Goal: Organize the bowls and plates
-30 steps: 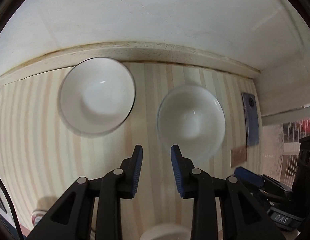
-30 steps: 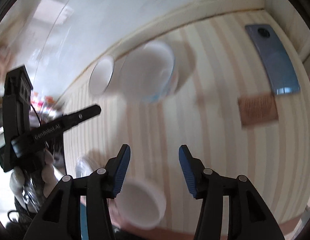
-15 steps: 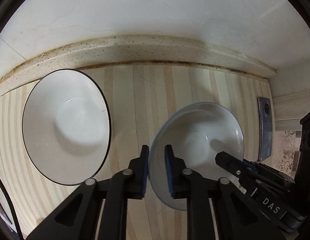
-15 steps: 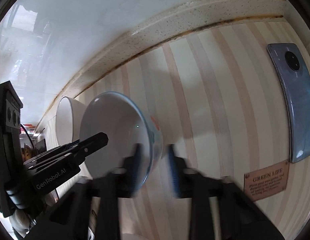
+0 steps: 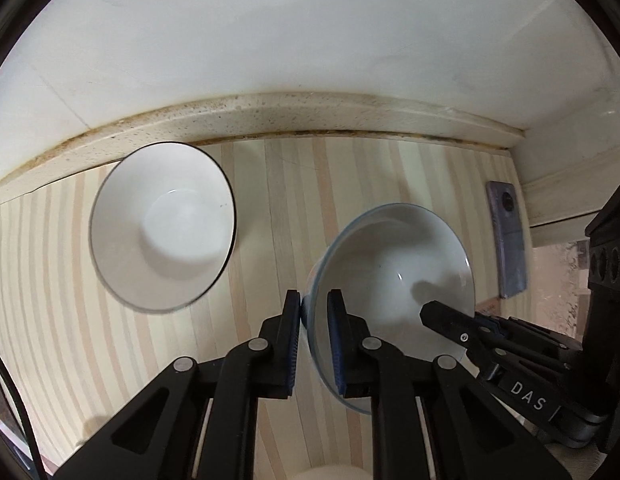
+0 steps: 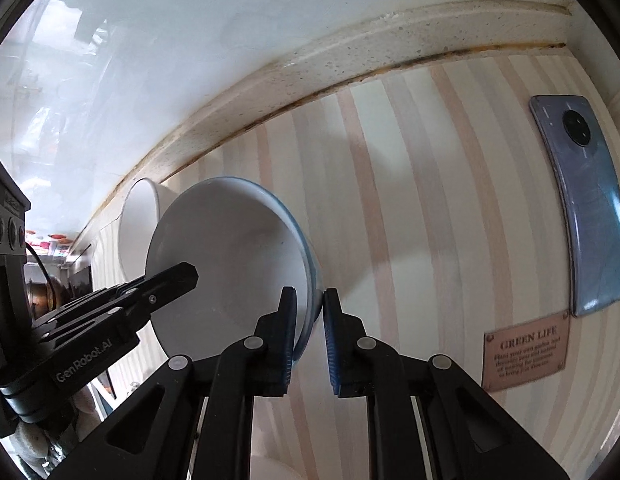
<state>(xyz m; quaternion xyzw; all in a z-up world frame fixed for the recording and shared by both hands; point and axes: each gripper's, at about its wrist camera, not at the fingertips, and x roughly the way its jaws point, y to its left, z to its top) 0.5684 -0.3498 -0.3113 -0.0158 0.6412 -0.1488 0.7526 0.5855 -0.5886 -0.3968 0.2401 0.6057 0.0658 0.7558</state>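
My left tool [image 5: 313,312] is nearly closed, its blue pads pinching the left rim of the blue-rimmed bowl [image 5: 393,268]. My right tool [image 6: 310,312] grips the same blue-rimmed bowl [image 6: 230,256] on its opposite rim, with its pads just as close together. Between them the bowl is tilted; whether it touches the striped bench [image 5: 270,208] I cannot tell. The black-rimmed bowl [image 5: 162,224] sits on the bench to the left of the blue-rimmed bowl, apart from it and close to the speckled back ledge [image 5: 270,116]; in the right wrist view it [image 6: 136,220] shows behind the held bowl. A blue-grey phone [image 6: 585,208] lies face down to the right of the held bowl, with a brown label [image 6: 525,354] reading GREEN LIFE just below it.
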